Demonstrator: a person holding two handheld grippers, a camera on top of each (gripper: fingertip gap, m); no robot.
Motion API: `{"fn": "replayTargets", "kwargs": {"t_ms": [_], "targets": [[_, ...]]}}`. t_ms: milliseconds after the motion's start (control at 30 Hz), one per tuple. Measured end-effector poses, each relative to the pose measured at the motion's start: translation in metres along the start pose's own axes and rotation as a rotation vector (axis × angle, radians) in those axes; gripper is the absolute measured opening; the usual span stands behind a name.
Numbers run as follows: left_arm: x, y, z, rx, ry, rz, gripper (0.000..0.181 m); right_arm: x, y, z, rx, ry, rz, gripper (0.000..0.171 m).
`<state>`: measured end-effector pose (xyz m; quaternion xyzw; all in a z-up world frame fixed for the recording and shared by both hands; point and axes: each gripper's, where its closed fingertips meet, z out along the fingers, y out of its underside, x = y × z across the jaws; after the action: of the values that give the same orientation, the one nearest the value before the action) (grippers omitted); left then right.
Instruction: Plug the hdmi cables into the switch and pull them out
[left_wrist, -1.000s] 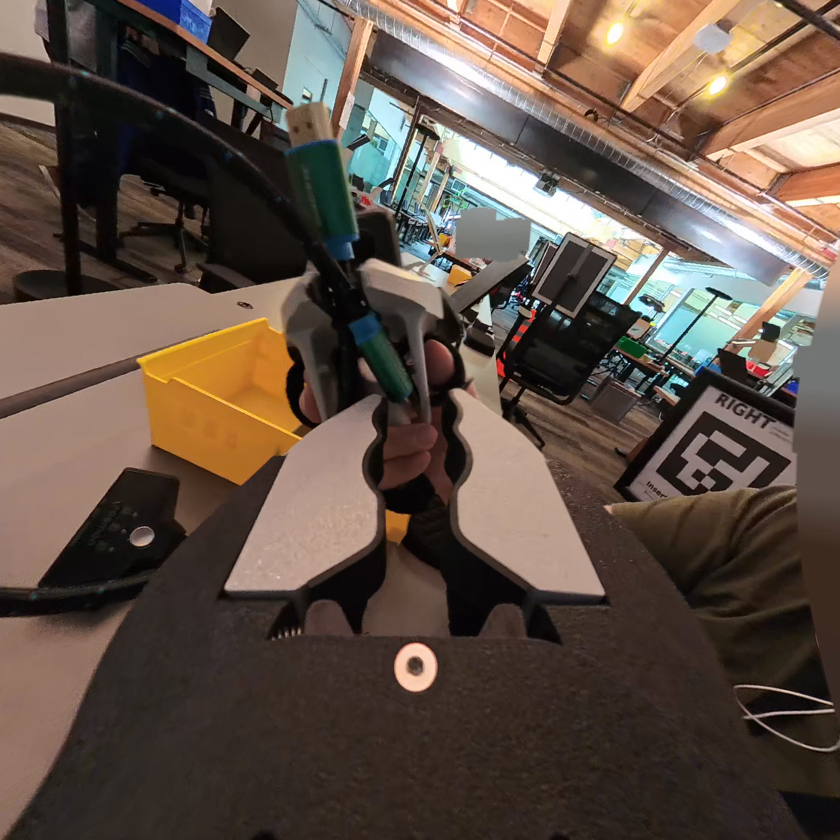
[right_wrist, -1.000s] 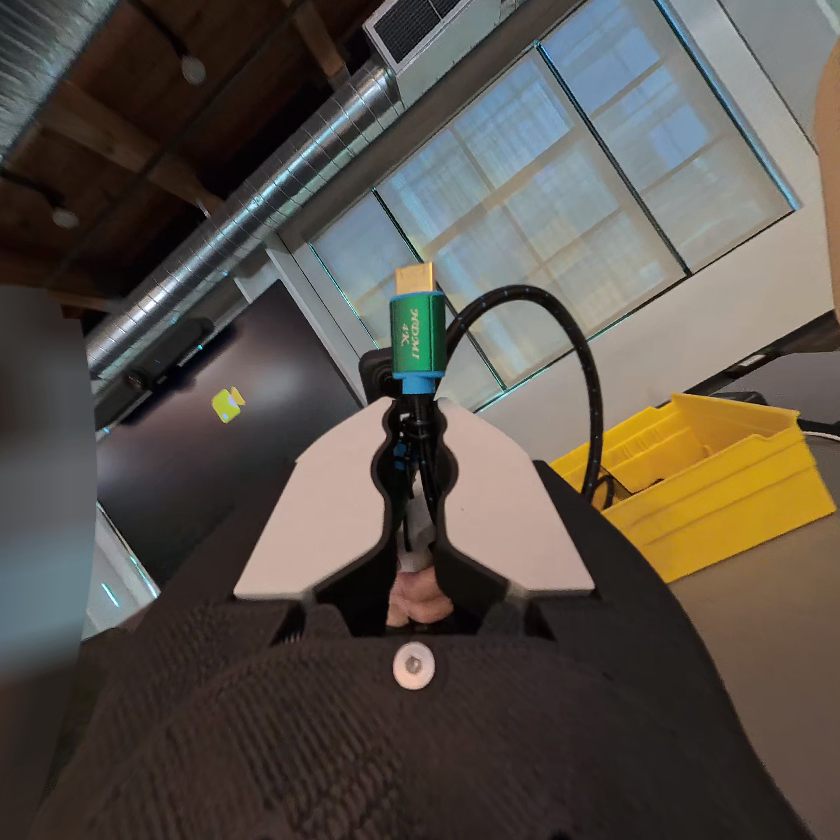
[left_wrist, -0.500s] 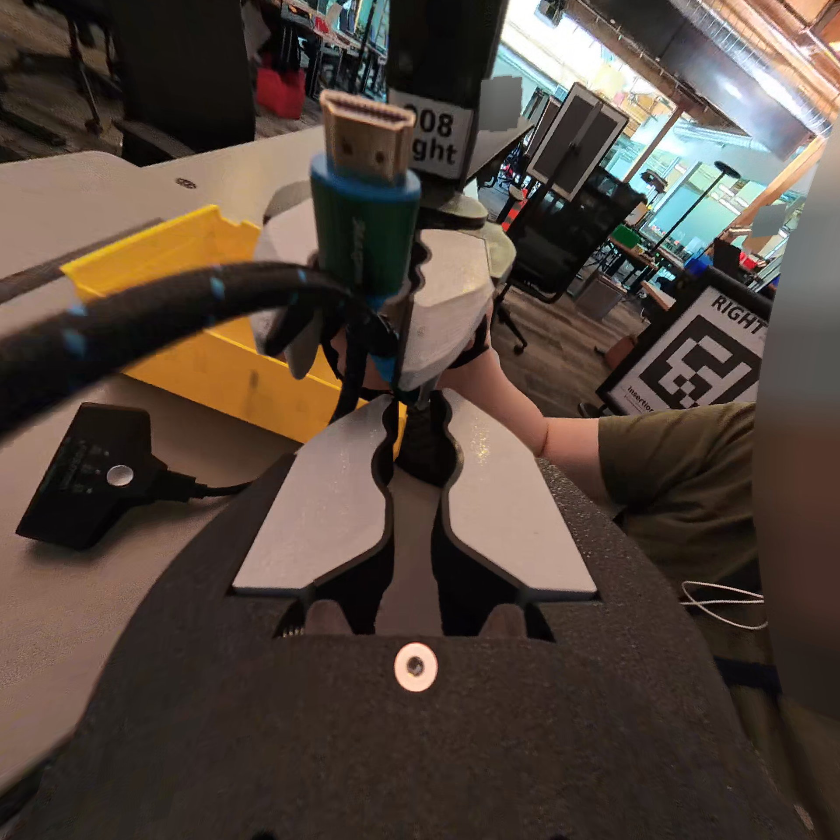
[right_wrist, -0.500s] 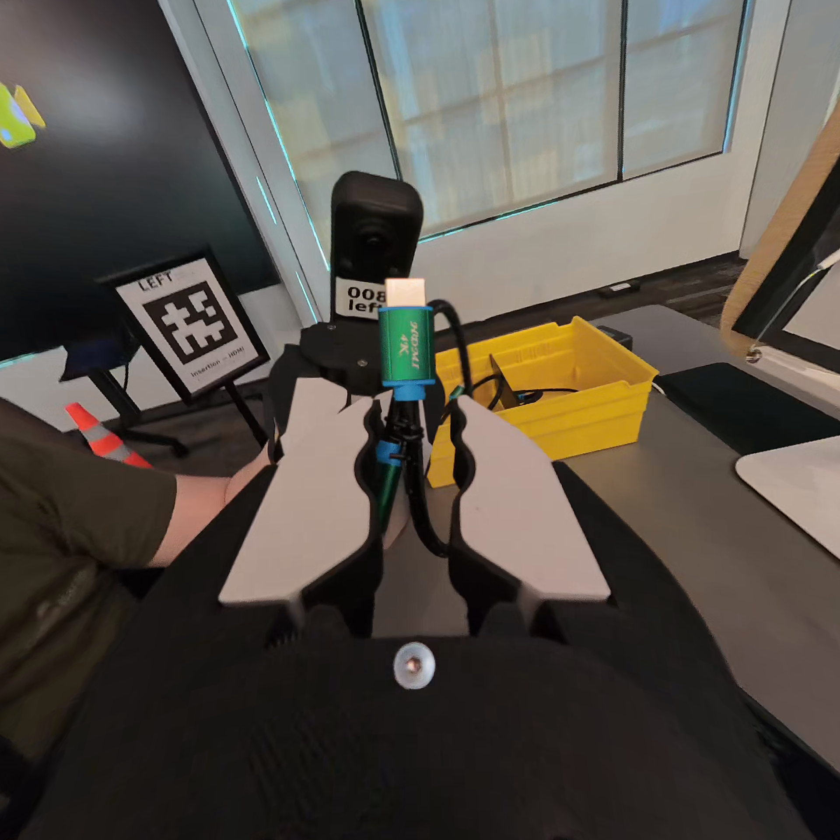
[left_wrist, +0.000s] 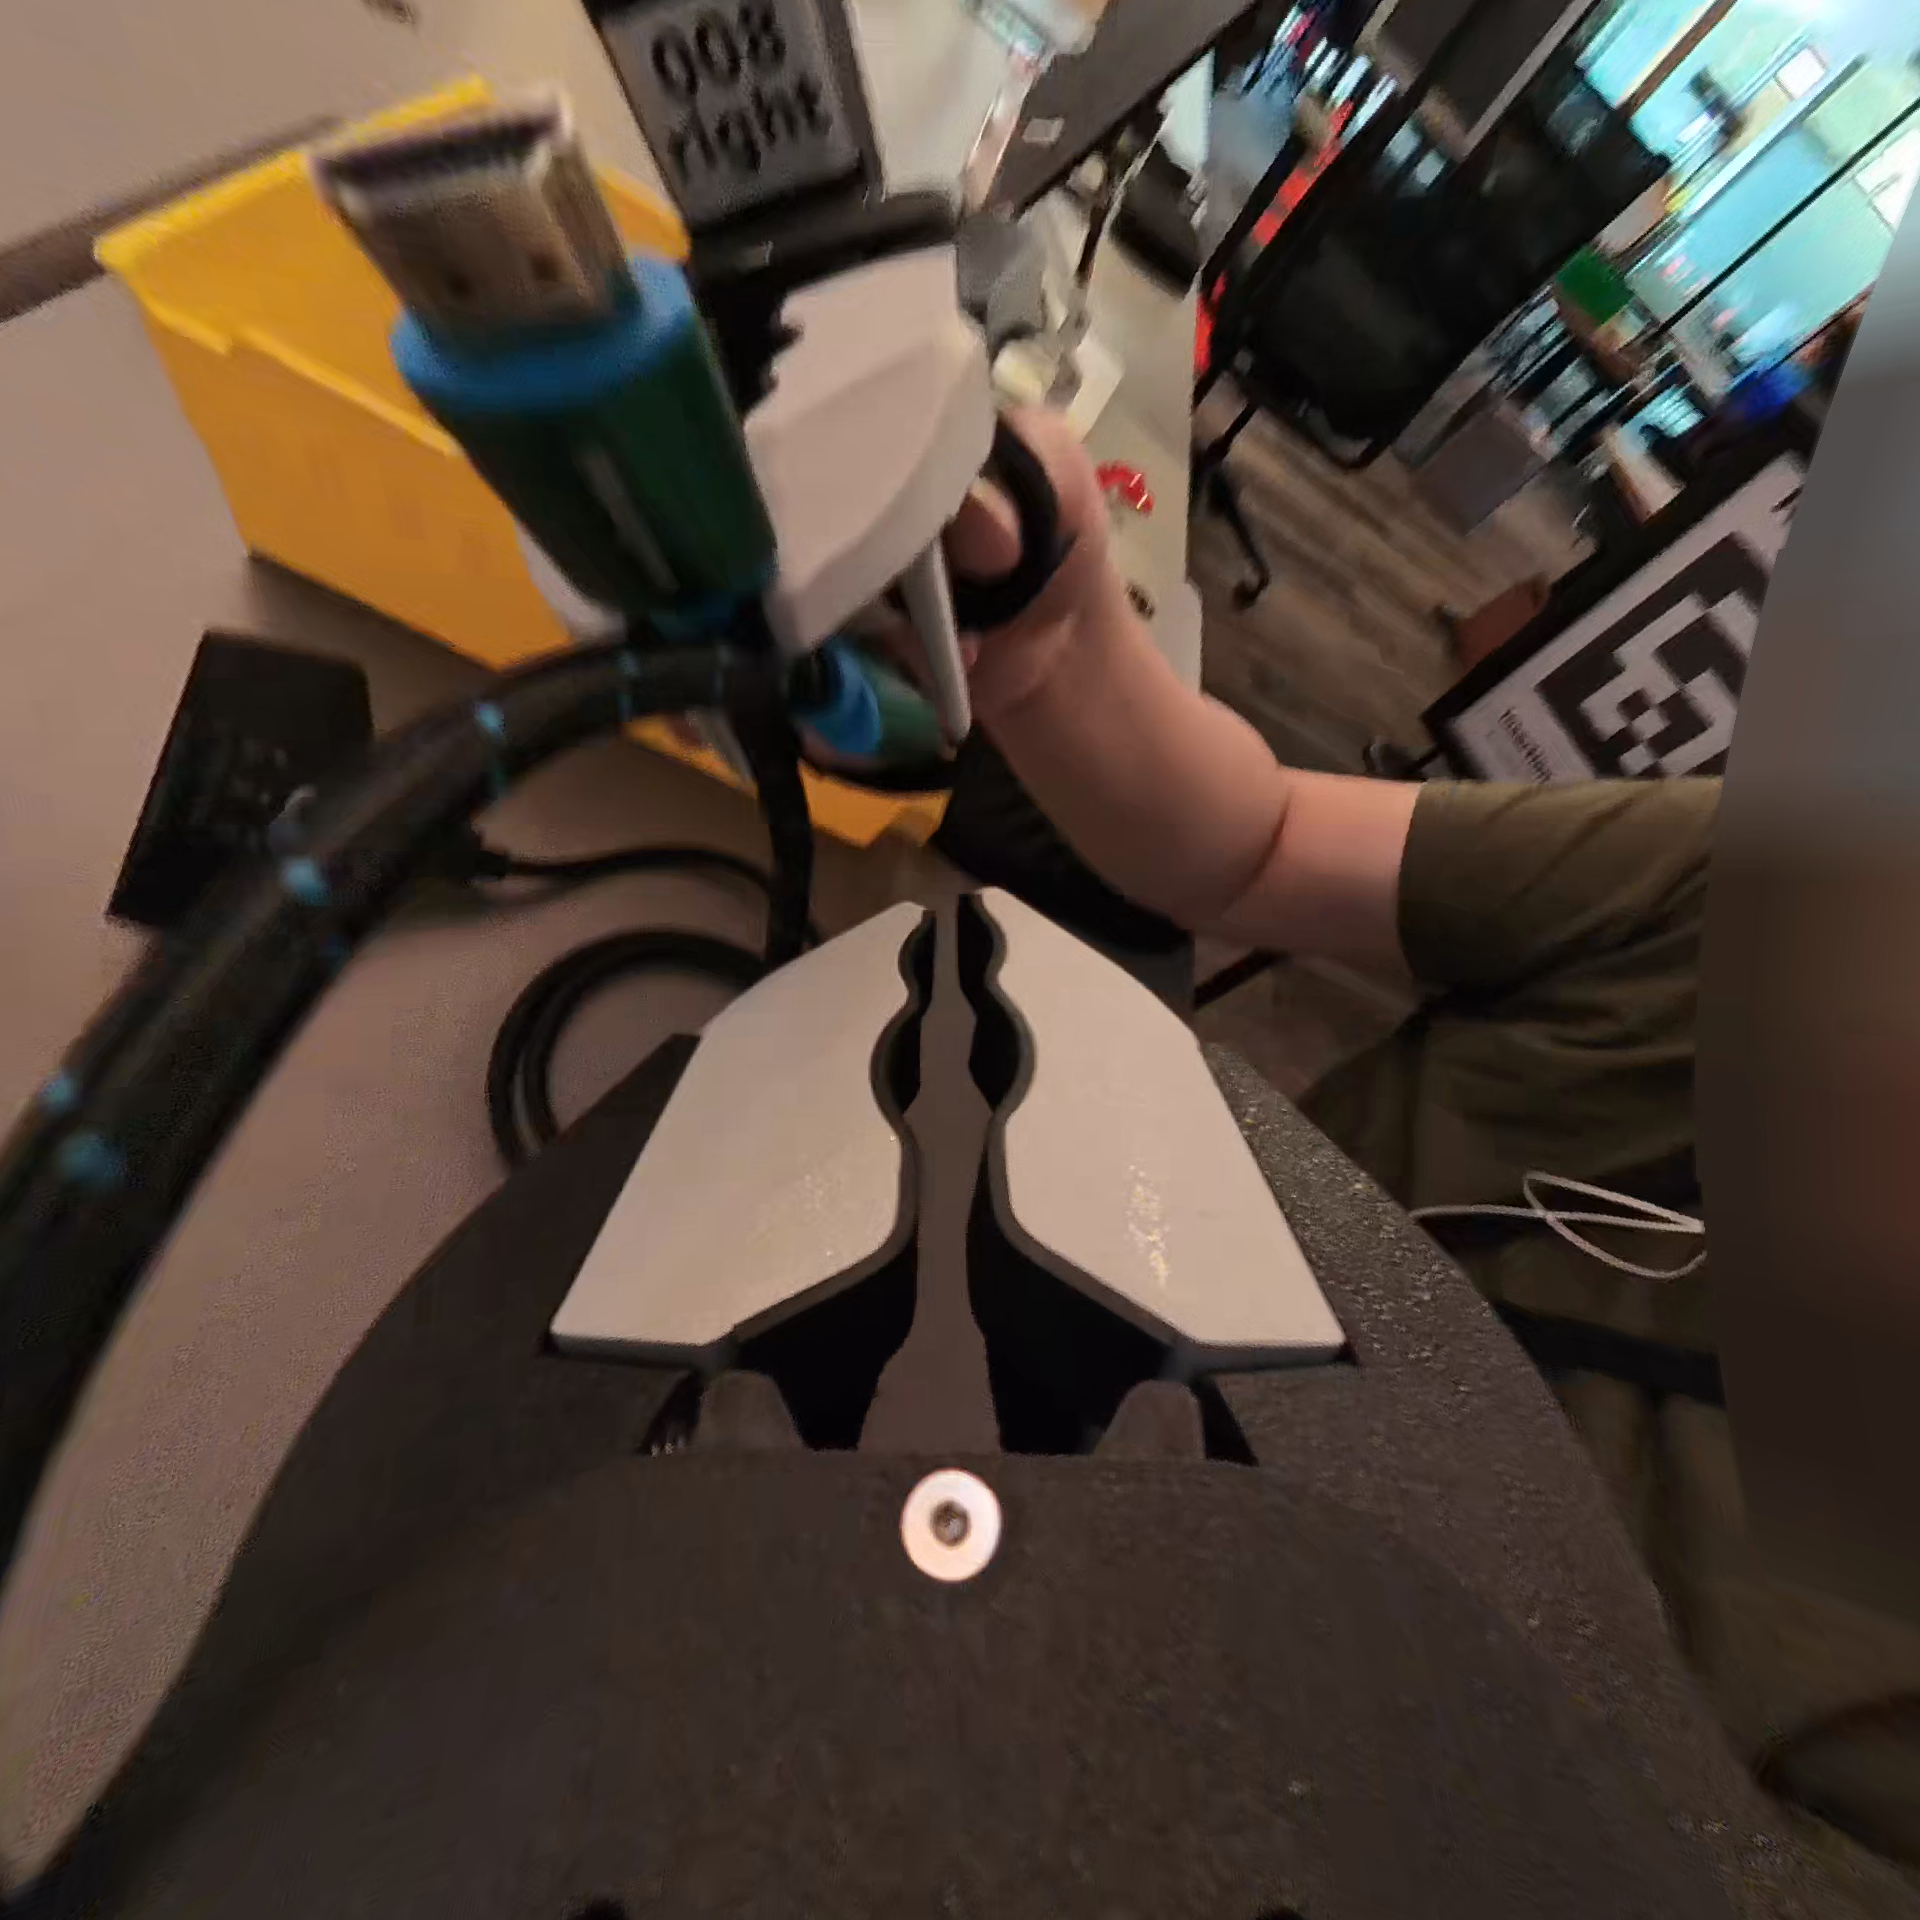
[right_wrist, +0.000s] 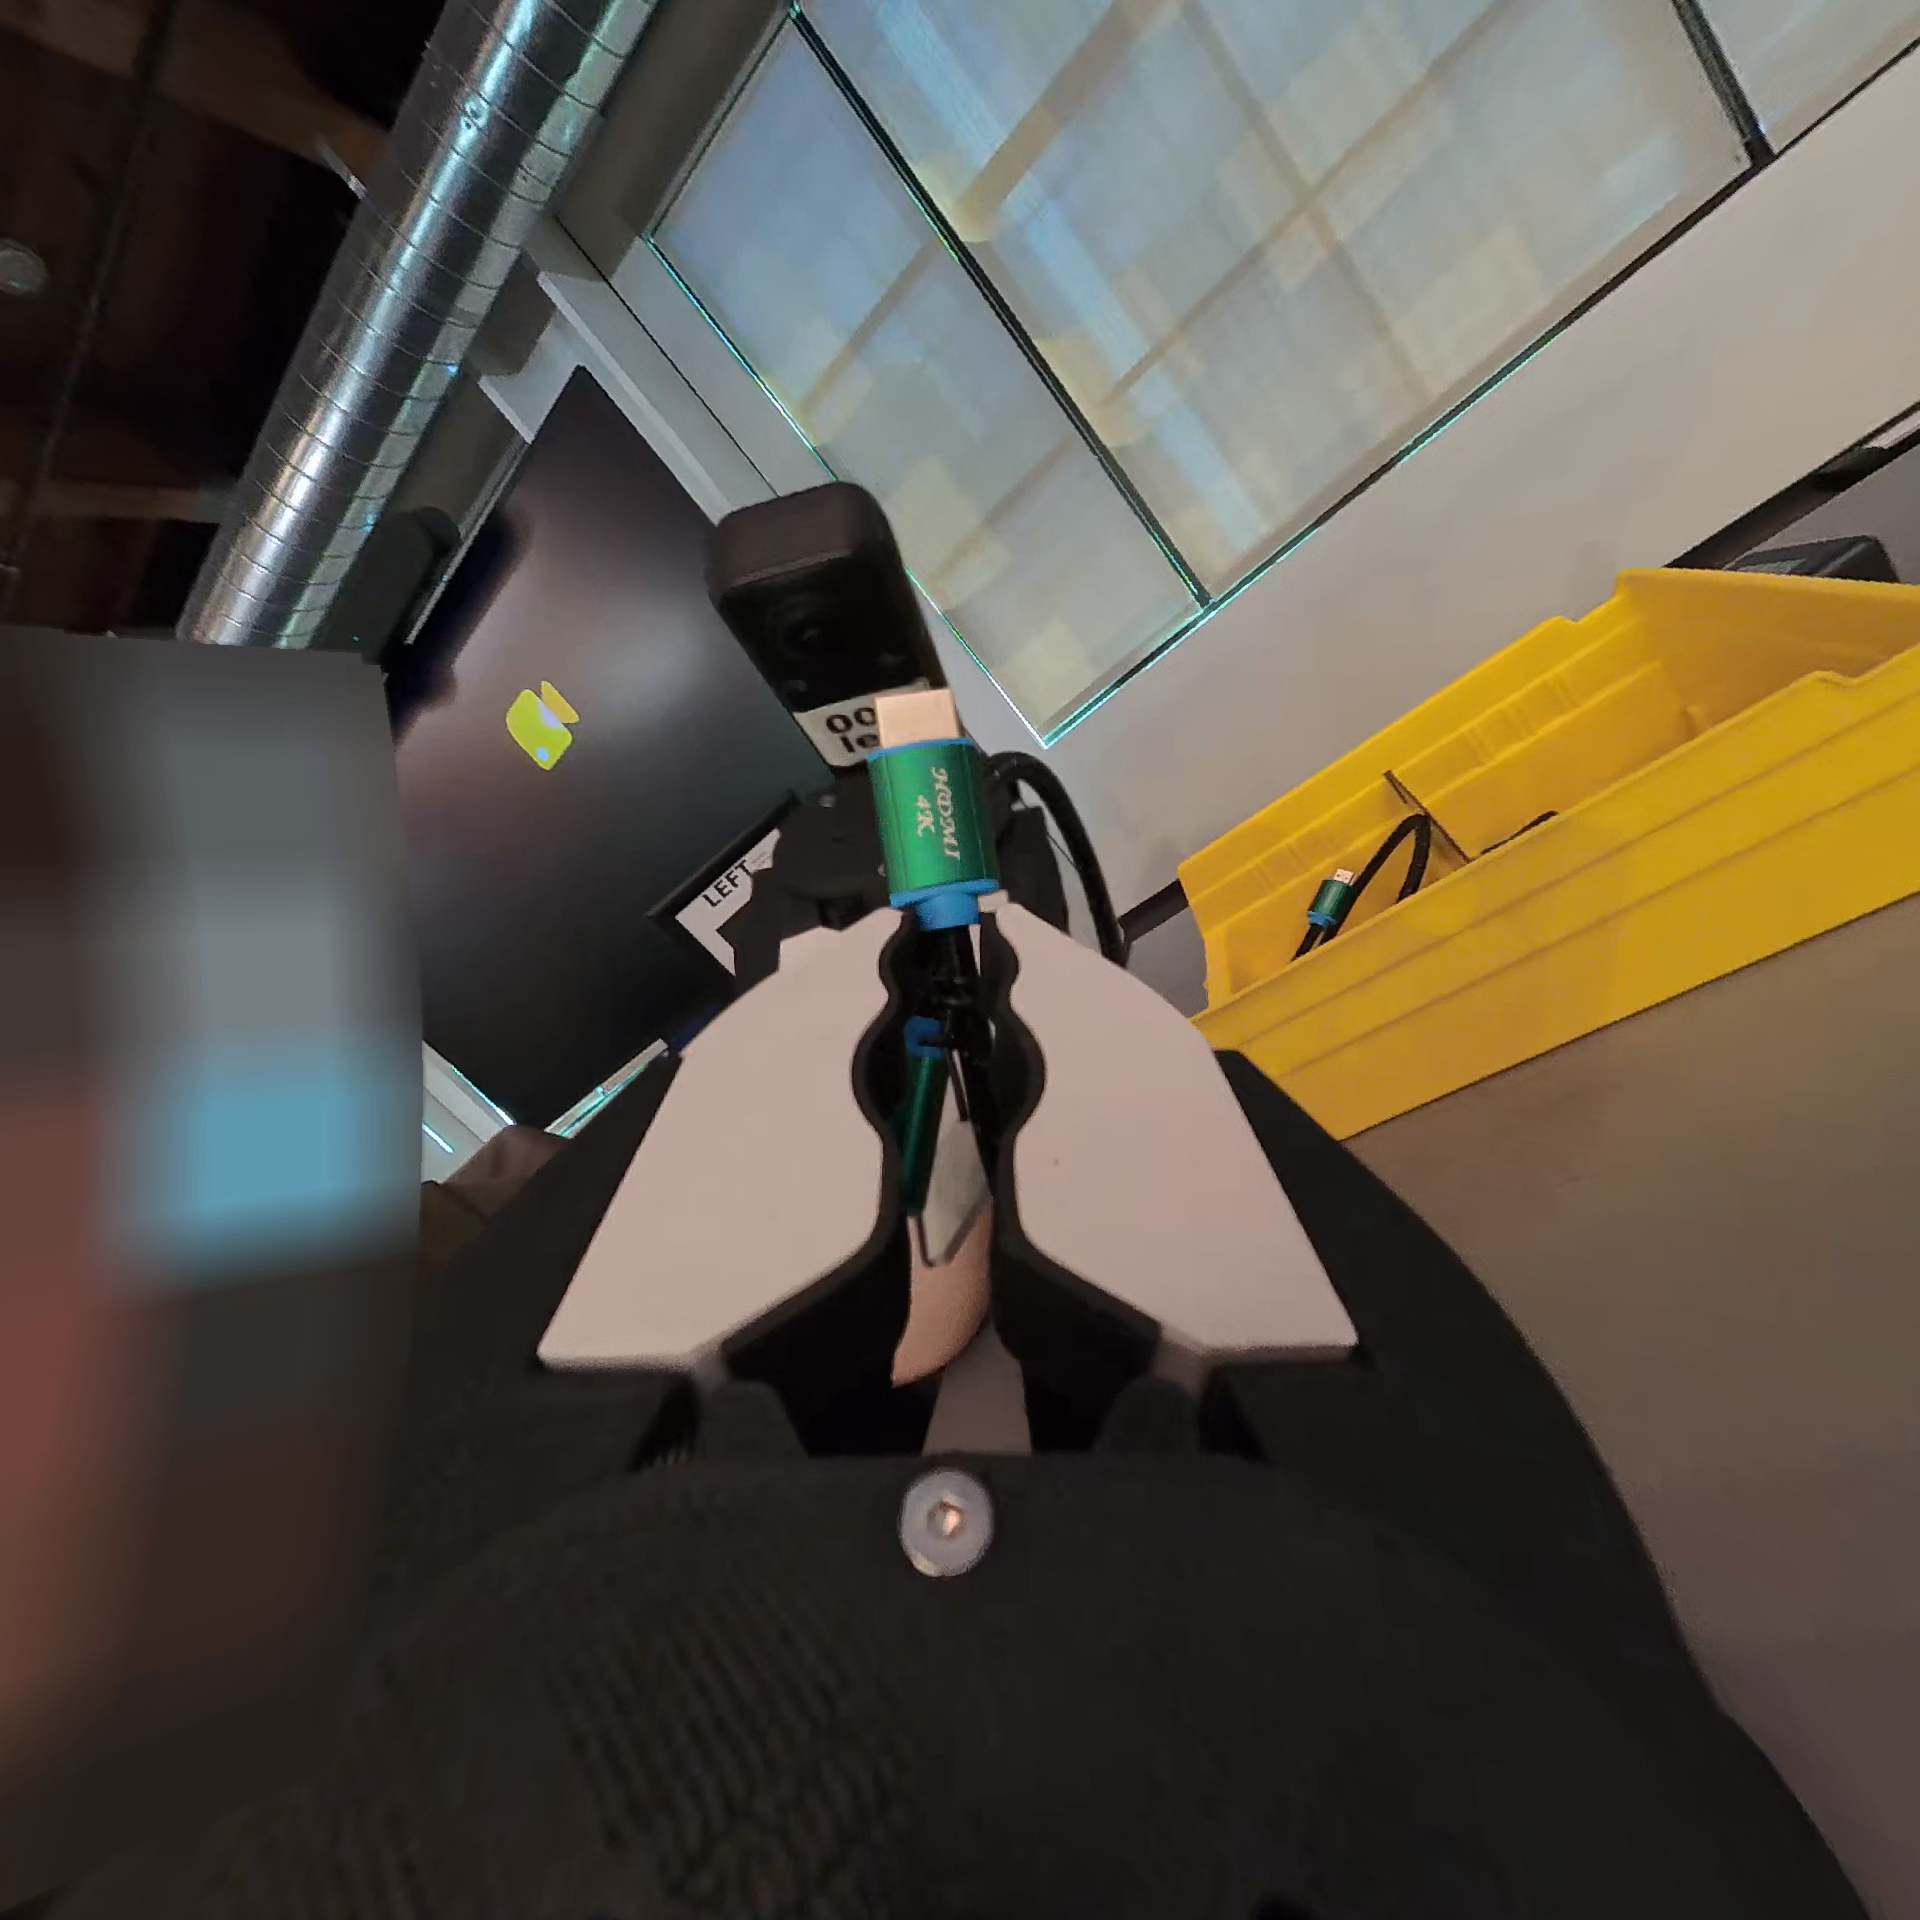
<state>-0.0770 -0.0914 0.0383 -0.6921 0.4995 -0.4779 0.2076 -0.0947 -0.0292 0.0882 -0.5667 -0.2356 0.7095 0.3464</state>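
Beside yellow bin (left_wrist: 312, 416), black switch (left_wrist: 239, 769), left-view only.

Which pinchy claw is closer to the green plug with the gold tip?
Right. The right gripper is clamped on the cable just below the green plug. The left gripper is shut on nothing, pointing toward the plug from a little way off.

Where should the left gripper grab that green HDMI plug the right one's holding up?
Probably the green plug's metal shell, across its flat faces, coming from the side: the right gripper pinches the cable just below it, and the gold tip must stay free for the switch.
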Motion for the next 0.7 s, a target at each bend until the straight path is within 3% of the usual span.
{"fn": "replayTargets", "kwargs": {"t_ms": [167, 267, 333, 500, 600, 700], "targets": [[-0.011, -0.009, -0.041, 0.057, -0.285, 0.123, 0.003, 0.019, 0.018, -0.007, -0.159, 0.157, -0.055, 0.011], [-0.042, -0.007, -0.076, 0.055, -0.583, 0.178, 0.031, 0.018, 0.027, -0.007, -0.223, 0.148, -0.050, 0.011], [-0.055, 0.001, -0.082, 0.008, -0.661, 0.242, 0.047, 0.014, 0.028, -0.004, -0.225, 0.116, -0.037, 0.011], [-0.052, 0.009, -0.055, -0.077, -0.520, 0.308, 0.055, 0.006, 0.036, -0.003, -0.286, 0.094, -0.098, 0.011], [-0.031, -0.009, -0.052, 0.042, -0.405, 0.330, 0.050, 0.003, 0.036, -0.005, -0.311, 0.121, -0.182, 0.011], [-0.021, -0.021, -0.054, 0.147, -0.345, 0.320, 0.049, 0.003, 0.032, -0.006, -0.332, 0.208, -0.403, 0.011]]}}
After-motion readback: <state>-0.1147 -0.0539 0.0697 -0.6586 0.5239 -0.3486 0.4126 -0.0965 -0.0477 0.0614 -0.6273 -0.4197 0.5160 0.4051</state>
